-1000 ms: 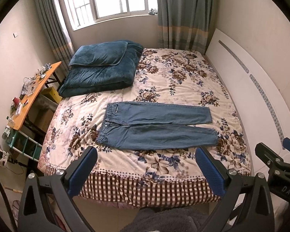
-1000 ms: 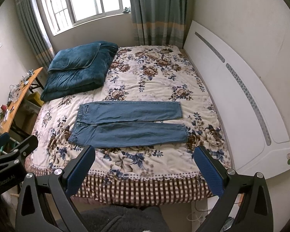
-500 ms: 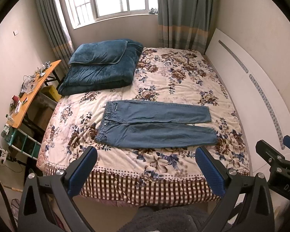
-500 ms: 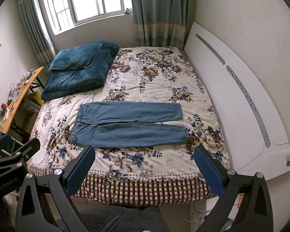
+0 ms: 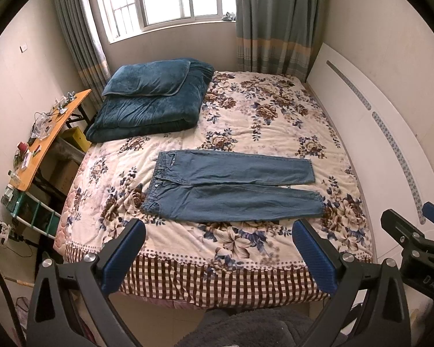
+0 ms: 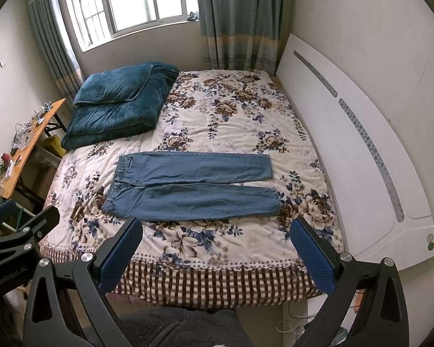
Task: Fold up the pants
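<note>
Only readable writing was on the gripper bodies: "DAS" showed on the right gripper (image 5: 413, 248) where it poked into the left view's edge, and there was a white label on the left gripper (image 6: 17, 231) in the right view, too blurry to read for sure. The pants (image 5: 231, 190), blue jeans, were laid out flat on the floral bed cover (image 5: 275, 115), waistband toward the left, both legs running right, side by side with a narrow gap between them, near the bed's front edge. Both grippers hung above the foot of the bed with their blue-padded jaws spread wide, holding nothing, well apart from the jeans. A folded teal blanket (image 5: 150, 101) sat at the far left corner of the bed. The orange bench (image 5: 43, 141) on the left carried small clutter I couldn't identify.
</note>
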